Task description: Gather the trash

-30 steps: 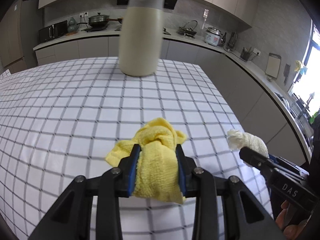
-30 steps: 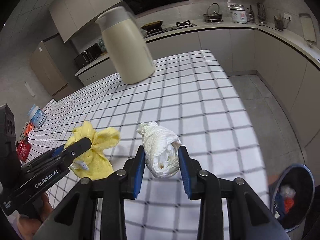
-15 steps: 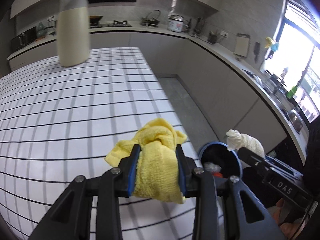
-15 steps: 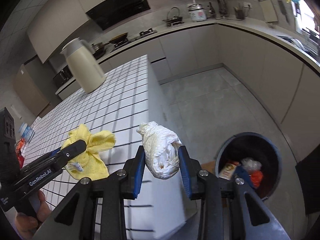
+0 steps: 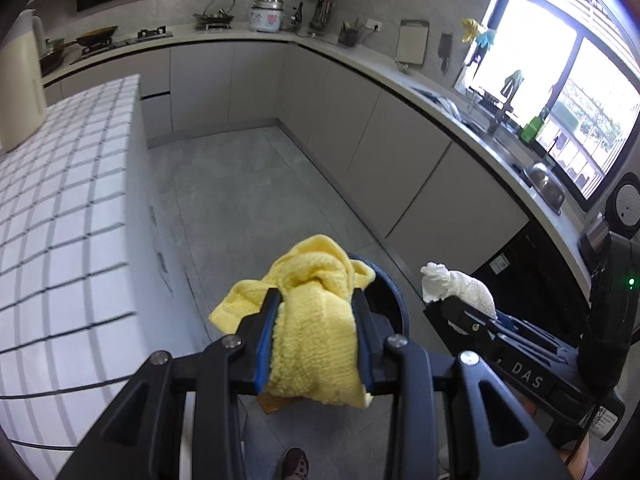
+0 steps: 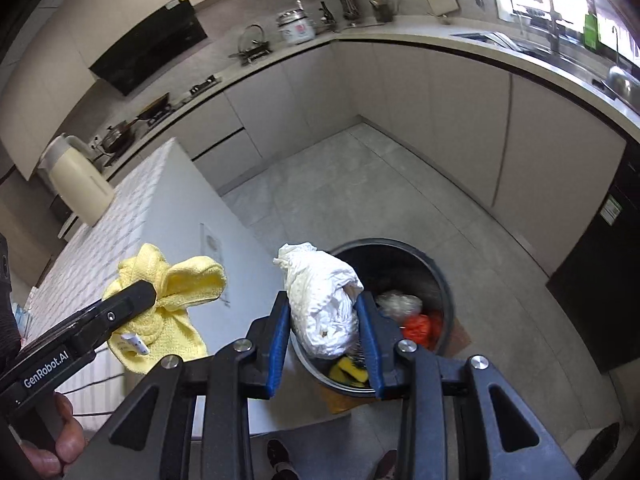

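My left gripper [image 5: 316, 300] is shut on a crumpled yellow cloth [image 5: 316, 320], held over the floor beyond the table's end. That cloth [image 6: 168, 292] also shows at the left of the right wrist view, in the other gripper's fingers. My right gripper [image 6: 324, 304] is shut on a wad of white paper towel [image 6: 324, 300], hanging above the near rim of a dark round trash bin [image 6: 440, 276]. The bin holds several bits of trash, orange, white and yellow. In the left wrist view the bin [image 5: 396, 308] is mostly hidden behind the cloth, and the white wad [image 5: 460, 288] sits to the right.
The checked table [image 5: 60, 220] ends at the left, with a cream jug [image 6: 76, 184] on it. Grey cabinets and a worktop [image 5: 400, 72] curve round the far side; a black appliance [image 6: 600, 300] stands at right. Grey floor [image 5: 248, 184] lies open between. A person's shoes [image 6: 280, 456] show below.
Both grippers have swung off the table to the right and dipped a little, carrying the cloth and the towel. The bin has come into view beneath them; the jug has slid far left.
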Demonstrator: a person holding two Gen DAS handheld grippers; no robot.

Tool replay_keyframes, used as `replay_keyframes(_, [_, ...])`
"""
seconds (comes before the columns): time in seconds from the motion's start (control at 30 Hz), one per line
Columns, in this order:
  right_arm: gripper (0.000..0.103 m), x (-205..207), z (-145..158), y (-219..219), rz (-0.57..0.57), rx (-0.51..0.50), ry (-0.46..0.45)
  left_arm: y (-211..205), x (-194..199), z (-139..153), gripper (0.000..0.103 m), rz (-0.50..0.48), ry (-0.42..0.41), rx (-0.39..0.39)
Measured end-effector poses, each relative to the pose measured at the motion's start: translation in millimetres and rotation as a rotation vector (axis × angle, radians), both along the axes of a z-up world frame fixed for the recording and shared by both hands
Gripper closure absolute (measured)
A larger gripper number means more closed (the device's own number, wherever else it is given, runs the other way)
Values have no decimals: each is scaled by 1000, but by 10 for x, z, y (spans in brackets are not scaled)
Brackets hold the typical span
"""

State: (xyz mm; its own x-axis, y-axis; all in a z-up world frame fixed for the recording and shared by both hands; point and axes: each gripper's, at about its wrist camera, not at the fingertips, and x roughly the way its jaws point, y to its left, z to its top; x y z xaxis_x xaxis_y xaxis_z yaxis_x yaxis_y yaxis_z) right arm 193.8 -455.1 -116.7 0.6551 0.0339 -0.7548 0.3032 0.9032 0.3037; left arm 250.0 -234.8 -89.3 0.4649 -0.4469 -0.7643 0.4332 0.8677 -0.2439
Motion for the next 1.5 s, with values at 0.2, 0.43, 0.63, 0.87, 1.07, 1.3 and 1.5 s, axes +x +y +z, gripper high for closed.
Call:
replay_keyframes(0.2, [67, 191, -445, -352, 9, 8, 67, -378, 161, -541, 68, 35, 71, 40])
replay_keyframes(0.43, [37, 606, -1122, -624, 69, 23, 146, -733, 402, -1160, 54, 74, 138, 88])
replay_keyframes(0.63, [37, 507, -1125, -859, 19, 66, 88, -848, 481, -1169, 49, 104, 164, 123])
replay_keyframes(0.87, [37, 326, -628, -803, 44, 41, 83, -731, 93, -295, 43, 129, 19, 119])
replay_keyframes(1.07, [37, 34, -282, -531, 82, 45, 66, -419, -345, 370, 40, 130, -81, 113])
replay_keyframes(1.3, [36, -550, 142, 180, 191, 13, 46, 274, -1179, 786, 29, 232, -184, 131])
replay_keyframes(1.5, [27, -1287, 487, 988, 303, -76, 7, 815, -1932, 849, 21, 311, -218, 187])
